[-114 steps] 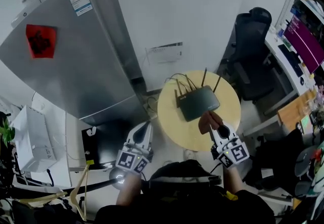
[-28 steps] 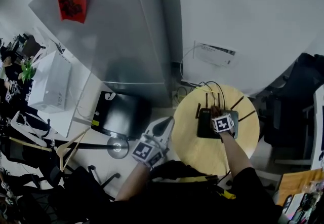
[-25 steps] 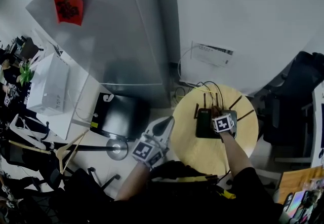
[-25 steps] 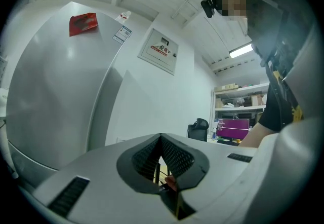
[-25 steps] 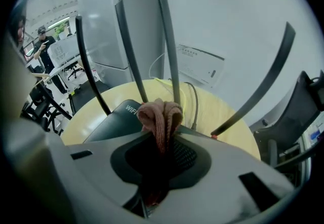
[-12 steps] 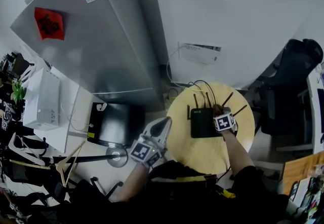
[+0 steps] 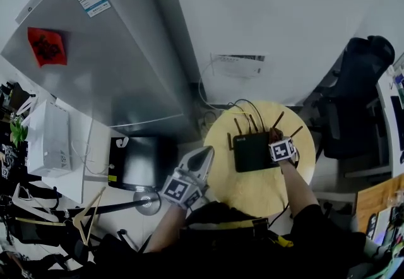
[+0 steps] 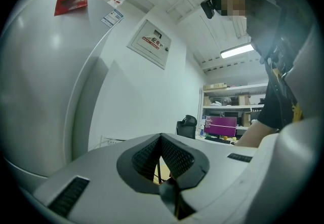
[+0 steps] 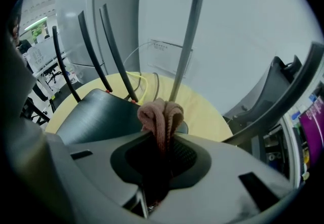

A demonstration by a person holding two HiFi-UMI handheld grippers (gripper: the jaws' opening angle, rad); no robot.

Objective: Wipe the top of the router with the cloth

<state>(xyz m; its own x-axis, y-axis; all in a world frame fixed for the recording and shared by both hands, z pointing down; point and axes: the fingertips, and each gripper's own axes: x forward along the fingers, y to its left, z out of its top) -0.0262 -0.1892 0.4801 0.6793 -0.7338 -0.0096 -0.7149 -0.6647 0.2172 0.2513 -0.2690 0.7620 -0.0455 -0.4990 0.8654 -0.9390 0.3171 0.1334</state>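
My right gripper [image 7: 276, 137] is clamped on a pinkish-brown knitted cloth [image 9: 161, 115], with a folded wad of it bulging past the jaw tips. The wad sits at the back right corner of the black router [image 7: 252, 152], just beside the base of one upright antenna [image 9: 185, 40]. The router lies on the round yellow table [image 7: 251, 190] with its cables trailing off the far side. My left gripper [image 7: 201, 156] hangs off the table's near-left edge, jaws pressed together on nothing.

I judge the wipe to be under way at the rear edge. To do it well I'd tip the jaws down so the wad lies flat on the lid, then draw it across in overlapping passes – light pressure, so the router doesn't skate. I'd steer clear of the antennas and cables, since a snag could drag the whole unit.
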